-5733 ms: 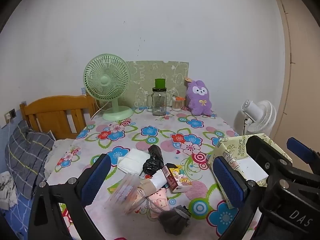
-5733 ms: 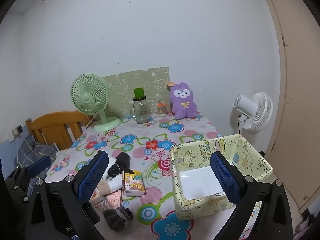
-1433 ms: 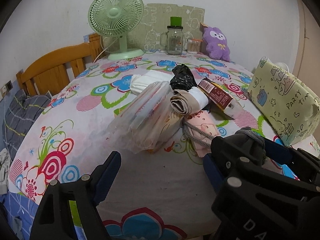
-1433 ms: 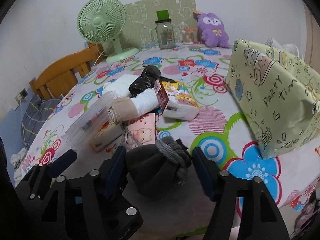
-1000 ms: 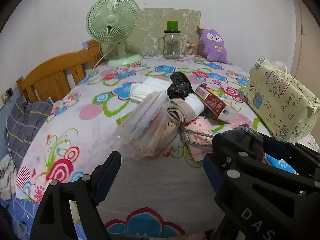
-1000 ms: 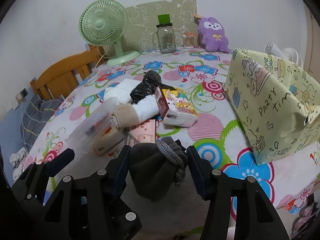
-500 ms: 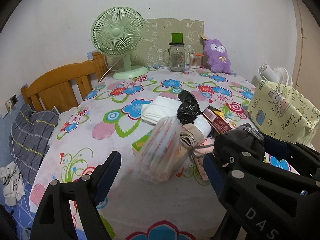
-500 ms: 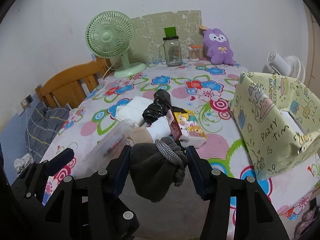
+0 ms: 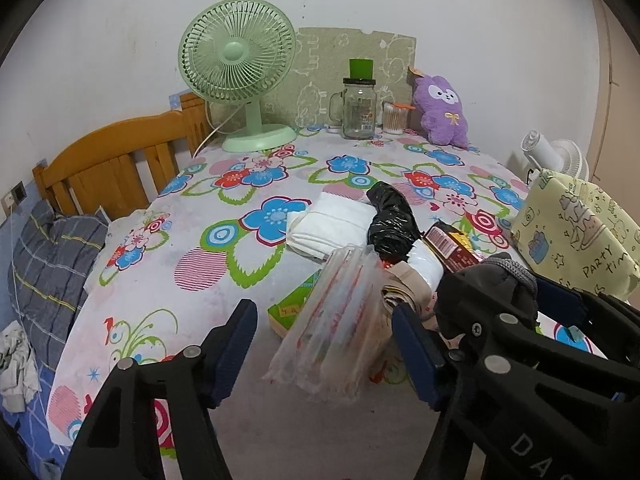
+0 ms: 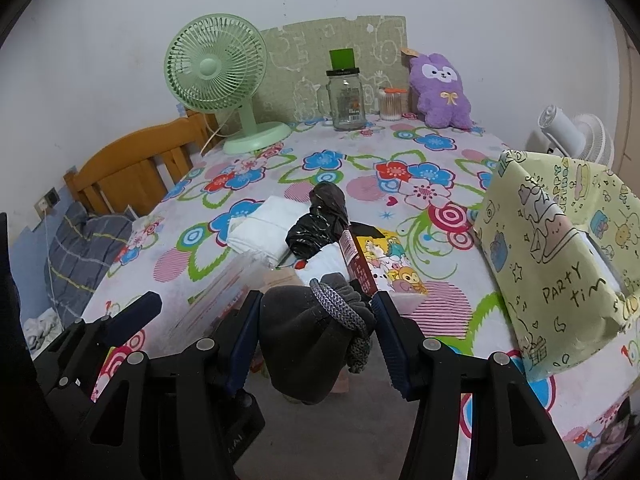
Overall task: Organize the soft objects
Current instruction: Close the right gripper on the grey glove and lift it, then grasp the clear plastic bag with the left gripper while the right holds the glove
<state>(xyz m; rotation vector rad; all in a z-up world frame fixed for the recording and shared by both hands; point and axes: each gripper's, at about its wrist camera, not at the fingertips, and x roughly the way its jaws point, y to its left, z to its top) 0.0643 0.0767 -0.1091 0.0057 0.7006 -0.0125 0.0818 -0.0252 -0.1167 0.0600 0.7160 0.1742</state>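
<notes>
Right wrist view shows the right gripper [image 10: 316, 330] pinching a dark grey pouch [image 10: 308, 344] with a braided cord; both blue pads press on its sides and it hangs above the table edge. I judge that the step in hand is carrying this soft thing to the yellow box [image 10: 560, 264], which stands near on the right, with its opening facing up. The next move calls for lifting the pouch over the box's near wall, because this wall is high.

The left gripper [image 9: 324, 344] is closing its fingers, but nothing is pressed between them; a clear plastic pack [image 9: 332, 324] lies on the table just in front of them. Around it lie a folded white cloth [image 9: 332, 224], a black bag [image 9: 390, 220] and a carton [image 10: 384, 268], crowded together and touching, on the flowered tablecloth [image 9: 224, 240].
</notes>
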